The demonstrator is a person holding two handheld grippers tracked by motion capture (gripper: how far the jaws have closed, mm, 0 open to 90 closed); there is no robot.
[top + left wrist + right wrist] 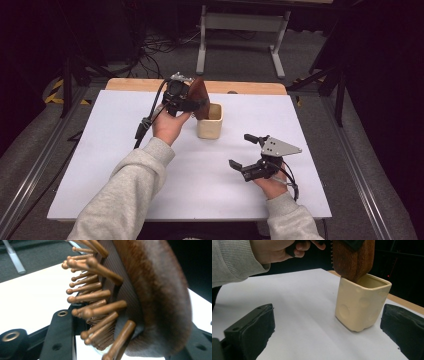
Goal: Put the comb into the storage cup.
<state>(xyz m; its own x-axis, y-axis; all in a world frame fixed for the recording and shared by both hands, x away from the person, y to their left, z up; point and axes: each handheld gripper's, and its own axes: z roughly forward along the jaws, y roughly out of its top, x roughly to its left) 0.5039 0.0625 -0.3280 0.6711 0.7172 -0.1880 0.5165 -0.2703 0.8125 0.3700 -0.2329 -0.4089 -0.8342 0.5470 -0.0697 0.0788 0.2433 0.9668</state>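
A brown wooden hairbrush (pixel 200 96) with round-tipped pins stands tilted with its lower end inside a cream square cup (pixel 209 123) on the white table. My left gripper (pixel 193 104) is shut on the brush just above the cup. In the left gripper view the pins (pixel 95 296) rest against one black jaw and the brush's back (pixel 160 290) against the other. My right gripper (pixel 241 150) hovers open and empty to the right of the cup and nearer the person. Between its two black jaws I see the cup (pixel 359 307) and the brush (pixel 352 260).
The white board (pixel 115 150) lies on a wooden table whose bare edge (pixel 250 87) shows at the back. A grey metal stand (pixel 240 30) is on the floor beyond. Cables (pixel 147 120) trail from the left gripper.
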